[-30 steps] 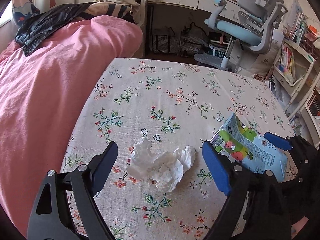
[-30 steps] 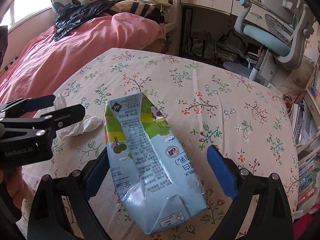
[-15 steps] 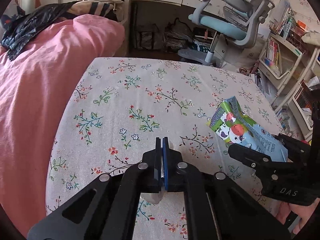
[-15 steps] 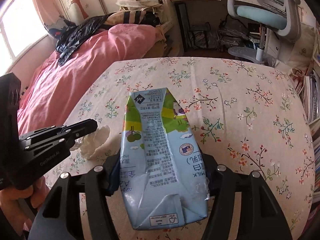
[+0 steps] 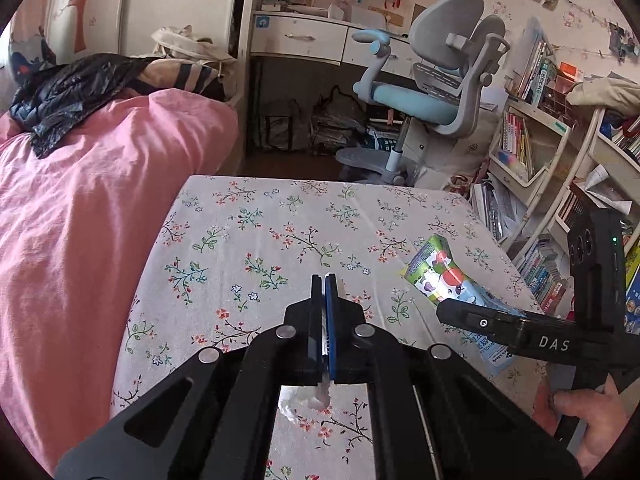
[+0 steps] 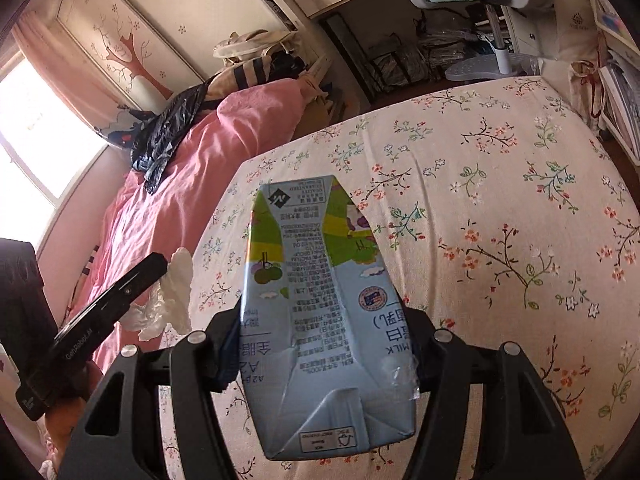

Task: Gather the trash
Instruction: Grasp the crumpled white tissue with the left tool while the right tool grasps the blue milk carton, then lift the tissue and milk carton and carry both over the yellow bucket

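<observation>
Both items lifted clear above floral bench (image 5: 248,216). Left gripper (image 5: 325,300) clamped tight on crumpled tissue (image 6: 176,292), wad hanging left of milk carton (image 6: 320,300). Right gripper (image 6: 320,344) squeezes carton's lower sides. Advice: keep both grips firm, carry level; no bin in view.

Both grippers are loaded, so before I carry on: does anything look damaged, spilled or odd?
Nothing spilled. The milk carton in the right gripper is dented and creased near its bottom end, as expected of trash. The crumpled tissue hangs loosely from the shut left gripper, pinched only by an edge, so it might slip.
</observation>
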